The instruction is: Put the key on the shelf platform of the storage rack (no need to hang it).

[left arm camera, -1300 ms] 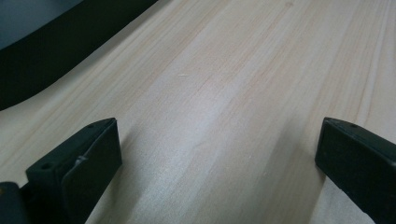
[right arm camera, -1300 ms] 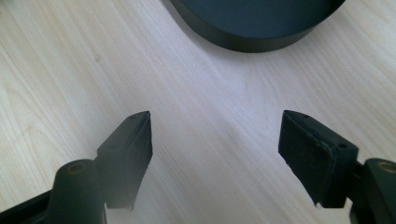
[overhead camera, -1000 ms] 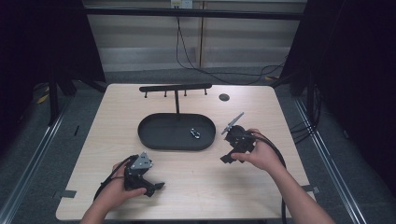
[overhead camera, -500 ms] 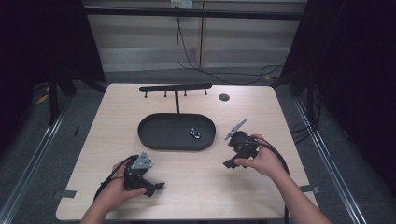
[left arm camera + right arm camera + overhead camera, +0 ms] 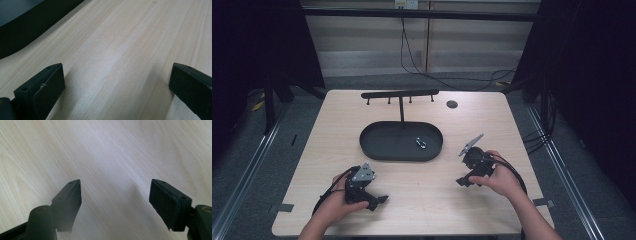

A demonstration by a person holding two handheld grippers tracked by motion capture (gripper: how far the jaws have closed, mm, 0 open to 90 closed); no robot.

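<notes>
A black oval tray (image 5: 382, 145) lies mid-table with a small silver metal piece (image 5: 421, 144) inside it, right of centre. Behind the tray a black T-shaped rack (image 5: 400, 94) with short pegs stands upright. My left gripper (image 5: 379, 201) rests low on the table near the front left, and in the left gripper view it (image 5: 116, 85) is open over bare wood with the tray's edge (image 5: 30, 22) at the upper left. My right gripper (image 5: 460, 182) sits right of the tray, tilted down, and in its own view it (image 5: 115, 200) is open with nothing between the pads.
A small dark round disc (image 5: 452, 104) lies at the back right of the wooden table (image 5: 512, 130). Cables trail from both grippers toward the front edge. Dark curtains and metal floor rails flank the table.
My right gripper has drawn back toward the front right, away from the tray, and tipped down toward the wood. The left gripper has stayed put.
</notes>
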